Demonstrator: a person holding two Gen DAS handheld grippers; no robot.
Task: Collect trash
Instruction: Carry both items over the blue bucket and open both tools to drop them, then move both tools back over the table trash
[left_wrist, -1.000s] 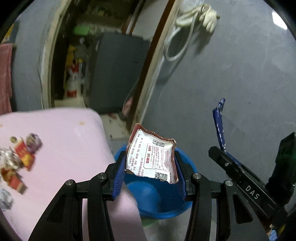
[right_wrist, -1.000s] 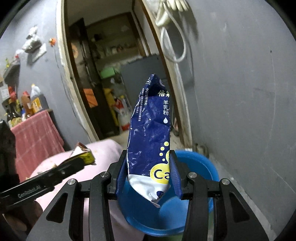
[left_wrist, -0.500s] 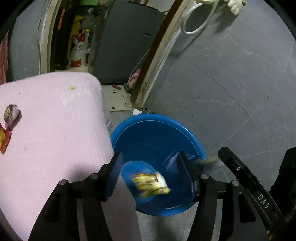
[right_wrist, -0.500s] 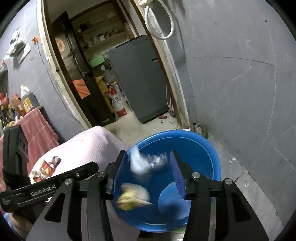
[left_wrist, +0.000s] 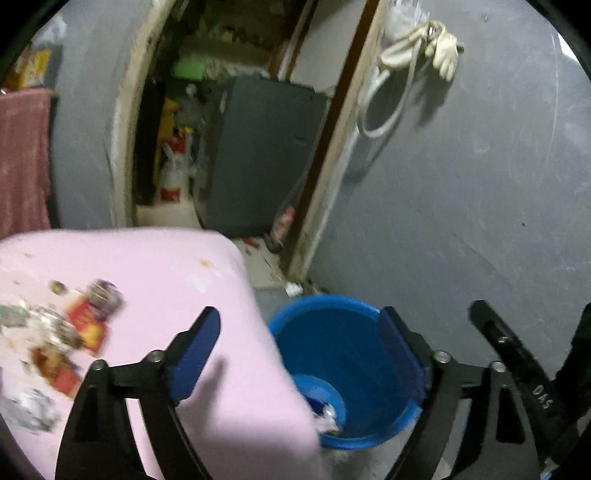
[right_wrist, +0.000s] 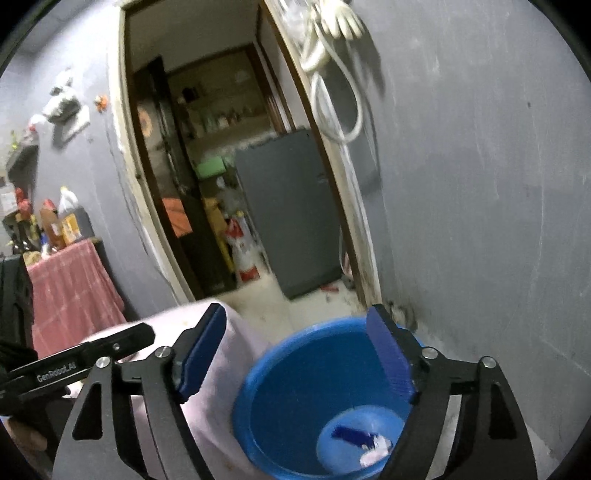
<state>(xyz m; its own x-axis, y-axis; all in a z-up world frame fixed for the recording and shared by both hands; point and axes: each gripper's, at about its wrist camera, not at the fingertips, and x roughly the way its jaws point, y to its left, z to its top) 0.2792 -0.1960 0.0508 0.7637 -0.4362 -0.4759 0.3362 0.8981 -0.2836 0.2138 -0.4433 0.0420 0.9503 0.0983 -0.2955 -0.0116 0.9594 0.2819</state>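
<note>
A dark grey cabinet (right_wrist: 291, 210) stands inside the open doorway (right_wrist: 207, 155), with a red-and-white bottle (right_wrist: 243, 251) on the pale floor at its 9 o'clock. At the frame's 12 o'clock, a white hose (right_wrist: 332, 92) loops down the grey wall (right_wrist: 480, 184) beneath a hanging pale glove (right_wrist: 343, 18). Toward 9 o'clock, a red checked cloth (right_wrist: 70, 284) drapes a side table crowded with bottles (right_wrist: 62, 221). In the left wrist view, a pink cloth-covered surface (left_wrist: 166, 280) fills the 7 o'clock corner.
</note>
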